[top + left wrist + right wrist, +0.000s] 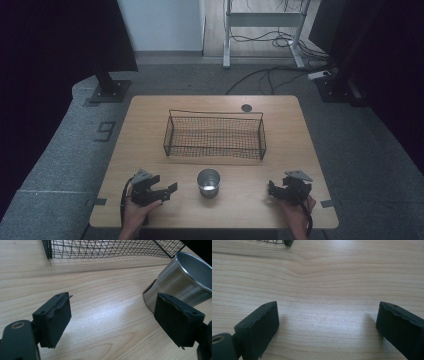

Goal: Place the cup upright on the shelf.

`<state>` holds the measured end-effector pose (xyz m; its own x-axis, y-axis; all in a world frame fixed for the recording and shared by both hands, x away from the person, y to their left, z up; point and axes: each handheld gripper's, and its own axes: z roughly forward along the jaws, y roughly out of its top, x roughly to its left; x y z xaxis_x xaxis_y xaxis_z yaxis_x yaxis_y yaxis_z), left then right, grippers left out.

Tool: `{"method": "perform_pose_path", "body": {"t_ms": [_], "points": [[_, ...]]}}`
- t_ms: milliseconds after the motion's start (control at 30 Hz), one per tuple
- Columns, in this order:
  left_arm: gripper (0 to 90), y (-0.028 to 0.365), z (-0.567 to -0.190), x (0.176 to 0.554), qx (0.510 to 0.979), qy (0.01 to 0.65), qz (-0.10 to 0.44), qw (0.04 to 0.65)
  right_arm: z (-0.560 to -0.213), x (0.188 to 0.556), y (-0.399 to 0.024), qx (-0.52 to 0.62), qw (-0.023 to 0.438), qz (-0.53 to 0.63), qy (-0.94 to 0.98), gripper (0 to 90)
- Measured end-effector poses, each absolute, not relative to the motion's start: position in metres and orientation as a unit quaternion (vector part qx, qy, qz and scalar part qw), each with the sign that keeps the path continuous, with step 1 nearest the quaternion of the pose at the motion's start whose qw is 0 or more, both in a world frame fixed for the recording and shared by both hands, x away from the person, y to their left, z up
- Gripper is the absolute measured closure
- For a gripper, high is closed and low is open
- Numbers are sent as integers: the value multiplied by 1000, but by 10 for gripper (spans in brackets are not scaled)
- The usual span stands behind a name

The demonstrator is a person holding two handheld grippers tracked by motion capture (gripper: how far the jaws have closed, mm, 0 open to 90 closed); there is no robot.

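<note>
Since both the left gripper (169, 190) and right gripper (272, 189) sit wide open holding nothing, with the steel cup (208, 182) on the table (150, 120) between them, an off-centre grab could tip it.

Brushed metal, wire mesh and pale wood

We see a steel cup (180, 277) with a satin sheen, a basket (215, 135) of thin dark matt wire, a smooth worktop (105, 315) of light wood grain, and fingers (53, 320) padded in matt black rubber, rough-edged.
</note>
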<state>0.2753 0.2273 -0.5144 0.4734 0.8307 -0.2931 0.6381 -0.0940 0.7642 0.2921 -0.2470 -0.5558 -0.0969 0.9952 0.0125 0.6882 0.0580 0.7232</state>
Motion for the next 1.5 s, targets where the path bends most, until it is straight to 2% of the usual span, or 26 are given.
{"method": "perform_pose_path", "body": {"t_ms": [633, 1500], "points": [[146, 224, -492, 264, 725, 477, 129, 479, -556, 292, -248, 621, 262, 296, 677, 56], [125, 188, -483, 262, 750, 436, 112, 485, -556, 292, -248, 622, 263, 295, 676, 60]]}}
